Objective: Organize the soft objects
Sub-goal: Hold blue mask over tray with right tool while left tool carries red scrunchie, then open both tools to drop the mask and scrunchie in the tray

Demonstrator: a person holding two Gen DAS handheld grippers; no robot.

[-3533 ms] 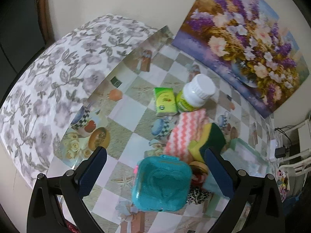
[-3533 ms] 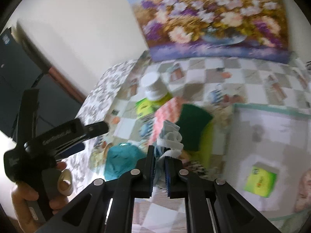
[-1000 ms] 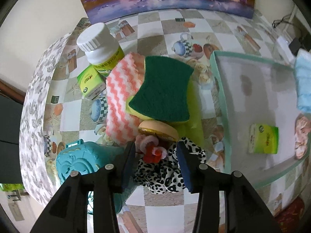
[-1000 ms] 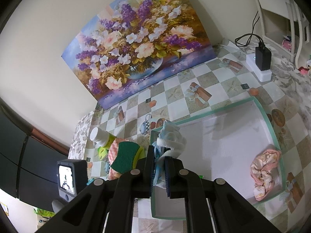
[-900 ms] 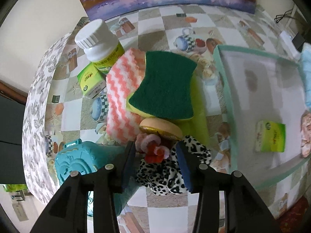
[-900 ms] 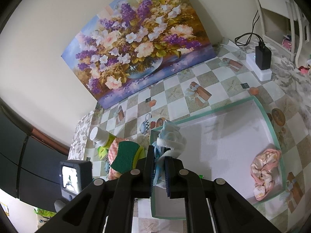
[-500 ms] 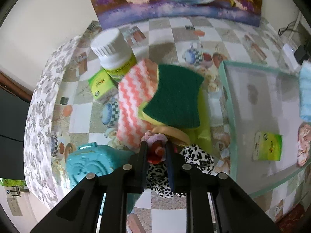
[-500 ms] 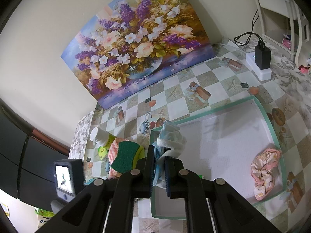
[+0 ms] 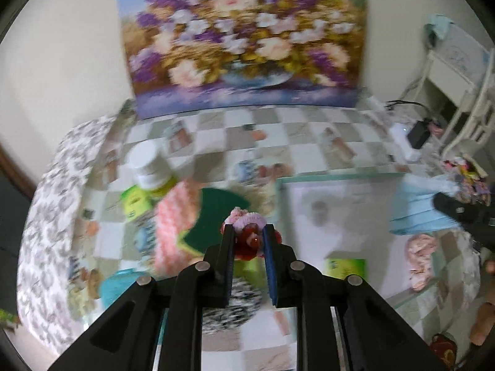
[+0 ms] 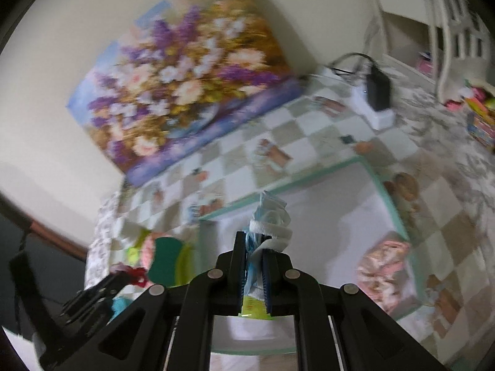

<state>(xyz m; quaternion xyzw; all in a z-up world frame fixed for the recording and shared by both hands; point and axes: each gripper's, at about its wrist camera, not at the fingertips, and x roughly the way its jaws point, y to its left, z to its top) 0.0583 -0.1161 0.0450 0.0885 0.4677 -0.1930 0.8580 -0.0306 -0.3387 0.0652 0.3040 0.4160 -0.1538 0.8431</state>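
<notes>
Presently carrying two soft items toward the tray (image 9: pixel 337 178), both frames motion-blurred.

Far left of the table: white-capped bottle (image 9: pixel 148 167), small green packet (image 9: pixel 136 204), pink zigzag cloth (image 9: pixel 174 216) and green scouring sponge (image 9: pixel 213 216) lying heaped together, teal box (image 9: pixel 119 284) and leopard-print scrunchie (image 9: pixel 238 296) nearer the camera. Leaving these for later passes, judged.

Centre: left gripper (image 9: pixel 247 238) clamped on the pink-and-red hair tie (image 9: pixel 247 232), held clear above the heap, just short of the tray's near-left corner. Keeping jaws closed until past the rim; lowering close to the tray floor before releasing, since a light tie may bounce or snag on a pad.

Right: right gripper (image 10: pixel 255 255) pinched on the blue face mask (image 10: pixel 269 219), hanging over the tray interior. Aiming for bare floor between the green packet in the tray (image 9: pixel 346 267) and the pink scrunchie (image 10: pixel 386 266), not on top of either. Watching the white ear loop draped over the fingertip; opening wide and withdrawing straight back so it slips free.

Keeping the two grippers apart over the tray; staggering the drops advisable.
</notes>
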